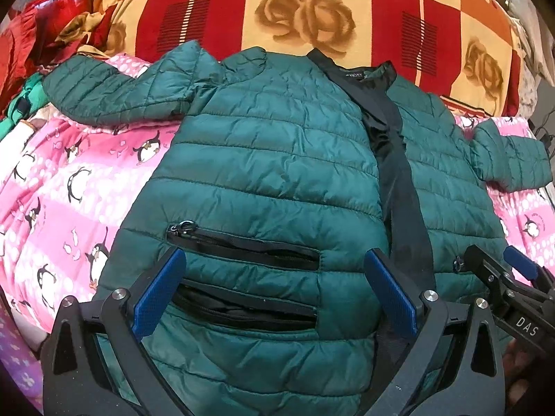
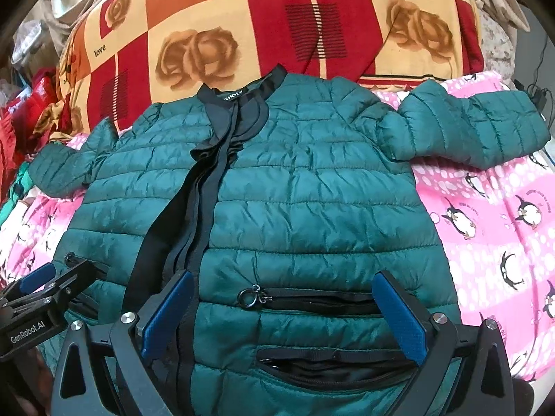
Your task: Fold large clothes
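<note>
A dark green quilted jacket [image 1: 277,173] lies flat, front side up, on a pink penguin-print blanket [image 1: 79,187] spread over the bed. Its collar points away toward a red-and-cream checked blanket with roses [image 1: 295,10], and its hem is nearest me. Both sleeves stick out sideways from the jacket's body, resting on the pink blanket. The black zipper band [image 2: 204,187] runs down the jacket's middle from the collar, closed. On each front panel there are two black zippered pockets, one above the other.

The left tongs [image 1: 277,291] hover over the jacket's lower left panel, blue pads spread wide apart, holding nothing. The right tongs [image 2: 284,315] hover over the lower right panel, likewise spread and empty. Left of the jacket, beyond its sleeve, sits a heap of red clothes [image 1: 31,34].
</note>
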`<state>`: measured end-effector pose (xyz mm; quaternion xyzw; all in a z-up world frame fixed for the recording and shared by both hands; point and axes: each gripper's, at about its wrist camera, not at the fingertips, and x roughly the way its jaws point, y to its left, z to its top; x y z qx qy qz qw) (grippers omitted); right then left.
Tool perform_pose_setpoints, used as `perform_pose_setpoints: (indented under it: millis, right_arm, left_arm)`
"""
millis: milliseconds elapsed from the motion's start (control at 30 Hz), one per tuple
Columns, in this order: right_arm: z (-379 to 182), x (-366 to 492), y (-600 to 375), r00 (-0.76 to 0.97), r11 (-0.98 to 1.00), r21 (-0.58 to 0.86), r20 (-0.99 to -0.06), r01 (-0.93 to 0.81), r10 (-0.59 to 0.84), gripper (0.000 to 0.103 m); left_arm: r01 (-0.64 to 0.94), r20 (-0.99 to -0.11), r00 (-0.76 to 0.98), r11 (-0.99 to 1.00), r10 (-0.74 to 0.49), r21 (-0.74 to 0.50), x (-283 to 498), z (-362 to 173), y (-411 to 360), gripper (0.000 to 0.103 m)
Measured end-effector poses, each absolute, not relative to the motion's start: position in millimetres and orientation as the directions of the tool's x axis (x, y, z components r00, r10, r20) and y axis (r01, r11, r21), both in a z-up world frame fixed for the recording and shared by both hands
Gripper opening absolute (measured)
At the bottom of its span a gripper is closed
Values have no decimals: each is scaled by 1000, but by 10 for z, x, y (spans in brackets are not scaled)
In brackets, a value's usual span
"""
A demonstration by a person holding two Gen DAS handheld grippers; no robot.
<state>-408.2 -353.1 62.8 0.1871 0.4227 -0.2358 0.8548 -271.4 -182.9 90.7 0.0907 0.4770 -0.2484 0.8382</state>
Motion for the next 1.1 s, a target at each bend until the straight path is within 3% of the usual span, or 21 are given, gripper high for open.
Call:
perform_pose_setpoints:
  millis: [267, 1100]
  right_arm:
    - [614, -4066, -3566, 522, 812, 165, -831, 559, -190, 103]
    - [603, -4071, -3588, 543, 814, 144, -806, 563, -234, 103]
  left_arm:
    - [509, -847, 408, 855, -341, -99, -2711, 890, -1826, 103]
    - [515, -845, 421, 854, -330, -77, -2729, 876, -1842, 103]
